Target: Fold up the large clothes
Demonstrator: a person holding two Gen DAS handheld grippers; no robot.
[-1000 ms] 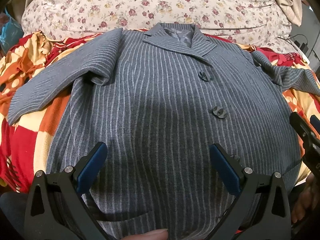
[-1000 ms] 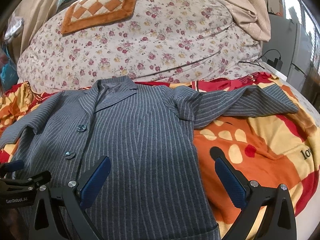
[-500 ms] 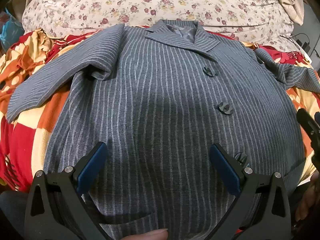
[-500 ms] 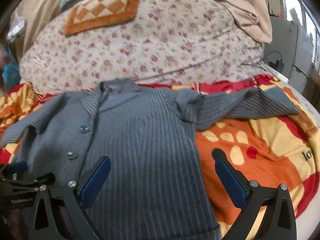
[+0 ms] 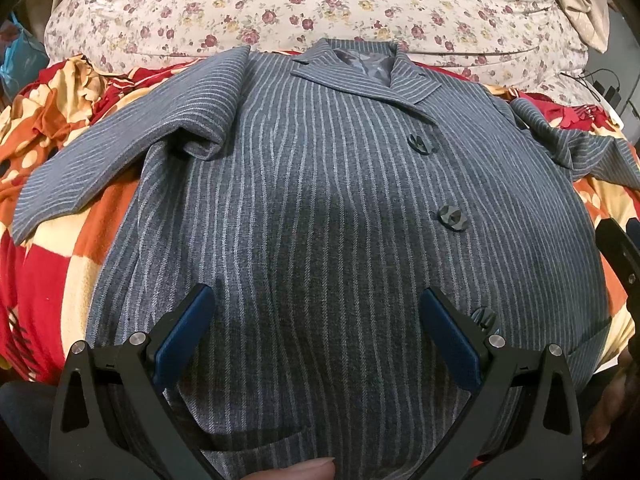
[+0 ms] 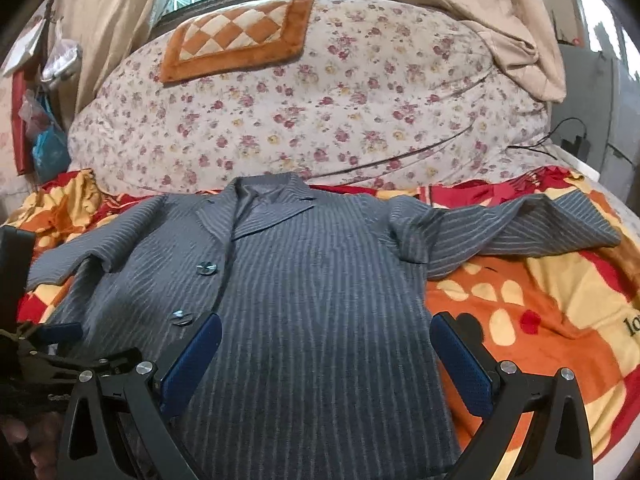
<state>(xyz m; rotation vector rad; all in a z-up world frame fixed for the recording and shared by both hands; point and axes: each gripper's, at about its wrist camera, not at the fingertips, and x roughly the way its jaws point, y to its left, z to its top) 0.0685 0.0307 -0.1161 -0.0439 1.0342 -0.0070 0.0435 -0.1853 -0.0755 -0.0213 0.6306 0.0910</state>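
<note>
Both views have shifted only a little since the earlier frames: the left wrist camera has drawn slightly back from the garment, and the right wrist view has risen enough to bring a window strip into sight at the far top.

The left gripper (image 5: 316, 336) hovers with its jaws spread wide, the blue pads (image 5: 182, 338) apart over the near middle of the grey pinstriped jacket (image 5: 320, 200) and holding nothing. A fingertip (image 5: 298, 470) shows at the near edge between the gripper's arms. The right gripper (image 6: 326, 360) likewise has its jaws wide and empty, one blue pad above the jacket's right front panel, the other above the bedding just right of the jacket's side edge.

The jacket lies flat and face up on the bed, collar (image 5: 366, 76) at the far end, hem toward the near edge, with three dark buttons (image 5: 452, 218) running down its front. Its left sleeve (image 5: 120, 148) stretches out to the left with a fold at the shoulder; its right sleeve (image 6: 516, 228) stretches to the right. Under the jacket is a red, orange and cream patterned blanket (image 6: 532, 320). Beyond the collar rises a bulky cream quilt with a small red floral print (image 6: 320, 112), and on top of it rests an orange and cream checkered cushion (image 6: 236, 36). Beige curtains (image 6: 492, 12) hang at the far right.
</note>
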